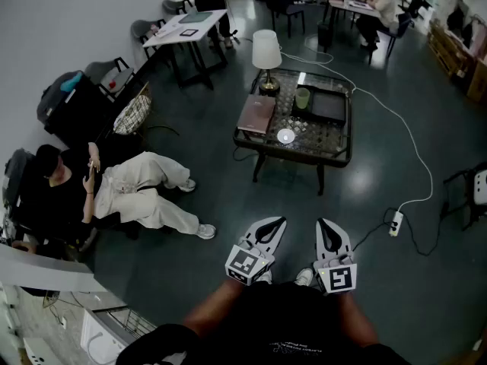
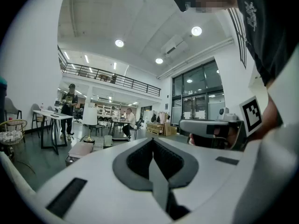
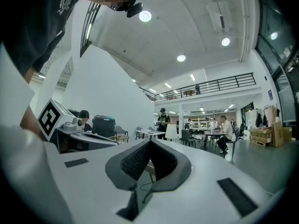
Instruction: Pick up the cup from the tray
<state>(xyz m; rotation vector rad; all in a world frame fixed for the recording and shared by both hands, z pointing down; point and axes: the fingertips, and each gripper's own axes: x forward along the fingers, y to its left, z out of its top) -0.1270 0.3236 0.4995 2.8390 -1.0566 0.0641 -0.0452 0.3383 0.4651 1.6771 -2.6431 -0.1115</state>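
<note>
A pale green cup [image 1: 303,97] stands upright on a glass-topped coffee table [image 1: 335,147], at the left edge of a black tray [image 1: 329,106]; whether it rests on the tray I cannot tell. Both grippers hang low over the floor, well short of the table. My left gripper [image 1: 277,223] is shut with nothing in it; in the left gripper view its jaws [image 2: 152,146] meet along a closed seam. My right gripper [image 1: 324,225] is shut and empty too, its tips touching [image 3: 149,147]. They sit side by side, pointing toward the table.
A white lamp [image 1: 266,52], a closed book [image 1: 256,114] and a small white round object [image 1: 285,136] share the table. A person [image 1: 99,188] sits at the left with legs stretched out. A white cable and power strip [image 1: 396,223] lie on the floor at the right.
</note>
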